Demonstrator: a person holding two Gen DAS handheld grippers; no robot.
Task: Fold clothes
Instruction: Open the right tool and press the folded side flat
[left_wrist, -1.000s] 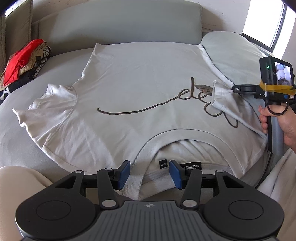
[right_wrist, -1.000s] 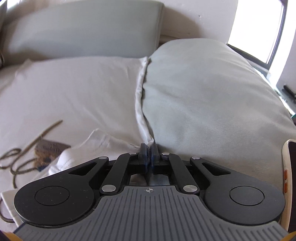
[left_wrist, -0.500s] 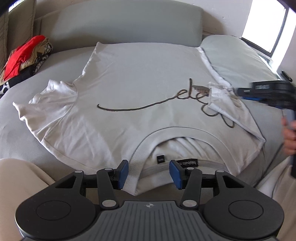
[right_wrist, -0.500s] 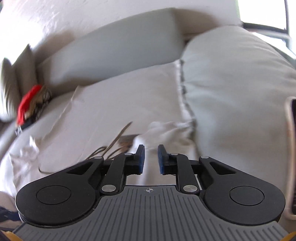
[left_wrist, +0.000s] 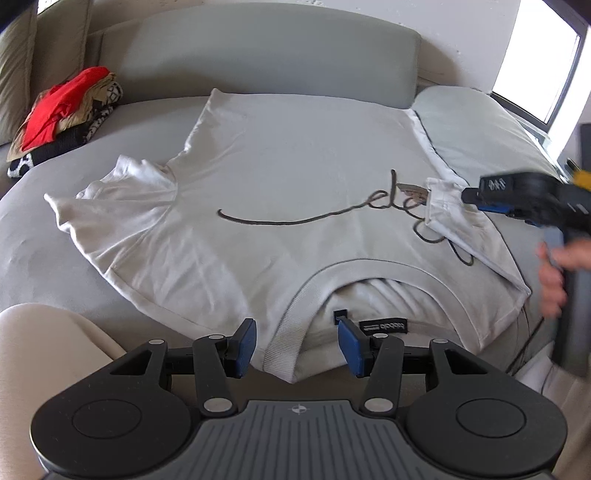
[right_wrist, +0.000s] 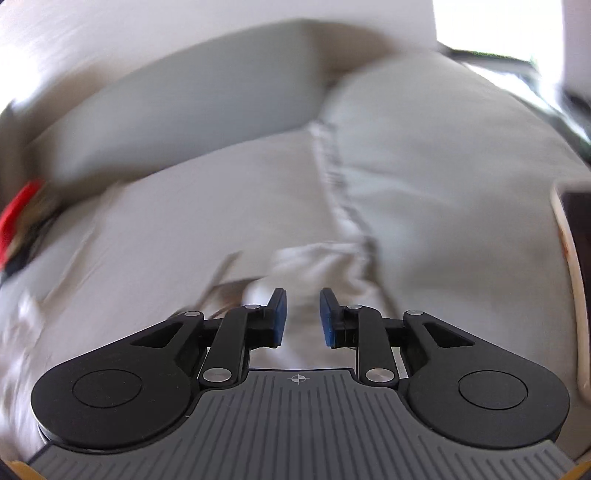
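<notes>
Here, left gripper (left_wrist: 295, 343) gaping, empty, over ribbed collar of white cotton T-shirt with dark script print (left_wrist: 280, 192), spread flat on grey sofa seat (left_wrist: 476, 133). We judge it light, limp: pinch hems. Right gripper (right_wrist: 300, 317), jaws just opened, empty, over folded-in sleeve (left_wrist: 454, 218).

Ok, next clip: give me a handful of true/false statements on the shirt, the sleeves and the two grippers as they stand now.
1. The white T-shirt lies print side up on the grey couch. True.
2. Both sleeves are folded in over the body. False: only the sleeve on the right of the left wrist view is folded in; the other sleeve lies spread out.
3. The right gripper is clamped on the folded sleeve. False: its jaws have just been opening and stand apart, with nothing pinched.
4. The left gripper is open at the collar. True.
5. A pile of clothes with a red piece on top lies at the far end of the couch. True.
</notes>
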